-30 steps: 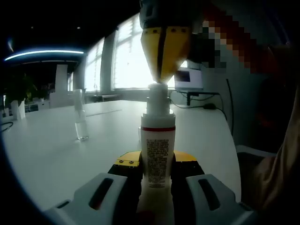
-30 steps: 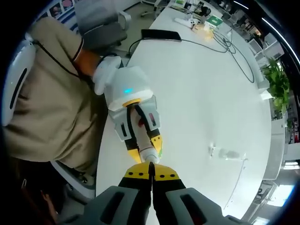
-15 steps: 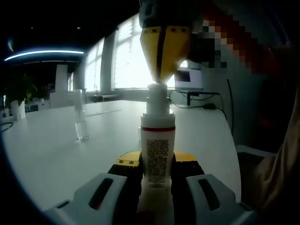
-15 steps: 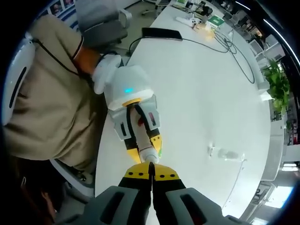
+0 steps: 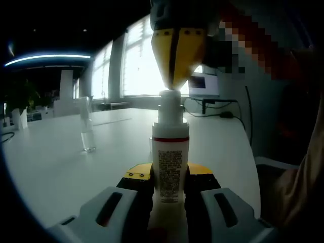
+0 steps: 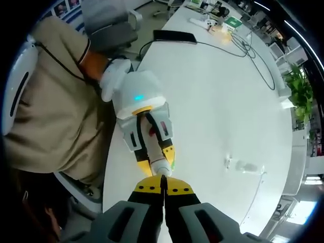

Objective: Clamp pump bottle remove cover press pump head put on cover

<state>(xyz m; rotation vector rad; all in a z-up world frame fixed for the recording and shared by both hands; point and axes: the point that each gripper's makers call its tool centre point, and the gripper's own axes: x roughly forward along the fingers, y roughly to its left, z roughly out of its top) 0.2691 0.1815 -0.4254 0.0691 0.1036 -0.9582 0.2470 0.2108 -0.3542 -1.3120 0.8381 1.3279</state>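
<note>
A white pump bottle with a red band and a printed label stands upright between my left gripper's jaws, which are shut on its body. From above, my right gripper comes down with its yellow jaws closed, tips resting on the white pump head. In the right gripper view, my right gripper points down at the pump head, with the left gripper holding the bottle below it. The clear cover stands upright on the white table, to the left of the bottle; it also lies in sight as the clear cover.
A person in a tan top stands at the table edge. A black tablet with a cable and small items lie at the far end. A monitor, windows and a plant are around the table.
</note>
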